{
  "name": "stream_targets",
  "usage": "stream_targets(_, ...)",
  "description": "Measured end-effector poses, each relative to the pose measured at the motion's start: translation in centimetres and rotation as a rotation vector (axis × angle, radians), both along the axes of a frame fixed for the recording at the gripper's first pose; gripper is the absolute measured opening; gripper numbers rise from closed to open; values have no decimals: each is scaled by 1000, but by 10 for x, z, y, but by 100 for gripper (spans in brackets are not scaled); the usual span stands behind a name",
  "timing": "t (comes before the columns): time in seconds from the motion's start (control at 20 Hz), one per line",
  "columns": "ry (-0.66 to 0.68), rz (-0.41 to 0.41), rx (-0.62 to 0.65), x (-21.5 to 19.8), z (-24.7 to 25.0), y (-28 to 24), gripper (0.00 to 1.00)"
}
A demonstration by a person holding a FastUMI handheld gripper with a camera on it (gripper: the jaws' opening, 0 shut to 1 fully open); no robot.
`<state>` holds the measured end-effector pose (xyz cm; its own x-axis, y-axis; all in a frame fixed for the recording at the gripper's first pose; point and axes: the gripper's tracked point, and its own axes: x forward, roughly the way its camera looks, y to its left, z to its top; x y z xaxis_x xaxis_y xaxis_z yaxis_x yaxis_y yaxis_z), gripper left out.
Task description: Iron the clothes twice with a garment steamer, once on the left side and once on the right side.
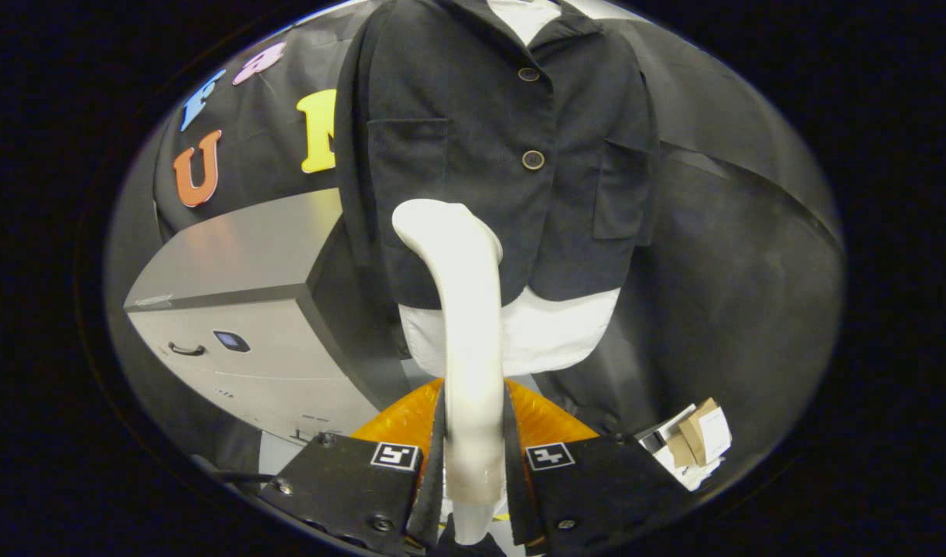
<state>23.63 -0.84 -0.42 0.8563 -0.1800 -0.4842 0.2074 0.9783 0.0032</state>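
Gripper (pixel 474 456): fingers clamped on both sides of the white garment steamer (pixel 465 309), held upright between them. Steamer head: curved, seemingly against the lower left front of the dark jacket (pixel 503 139), contact unclear. Jacket: buttoned, worn over a white shirt (pixel 550 329). Grey cabinet (pixel 240 309): left. Cardboard scraps (pixel 697 441): right.

1. Black cloth wall (pixel 720 255) runs all around the back, with soft folds on the right.
2. Grey metal cabinet (pixel 240 309) sits at the left, with a dark handle (pixel 186 350) and a tiny blue screen (pixel 231 340) on its front face.
3. Some cardboard scraps (pixel 697 437) lie low on the right.
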Motion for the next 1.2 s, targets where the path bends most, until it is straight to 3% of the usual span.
stream_targets(0.35, -43, -40, 53, -51, 9, -44, 37)
stream_targets(0.55, -113, -86, 97, -73, 44, -87, 37)
stream_targets(0.9, -289, -92, 96, -62, 155, -161, 37)
stream_targets(1.2, -471, -57, 83, -28, 269, -188, 37)
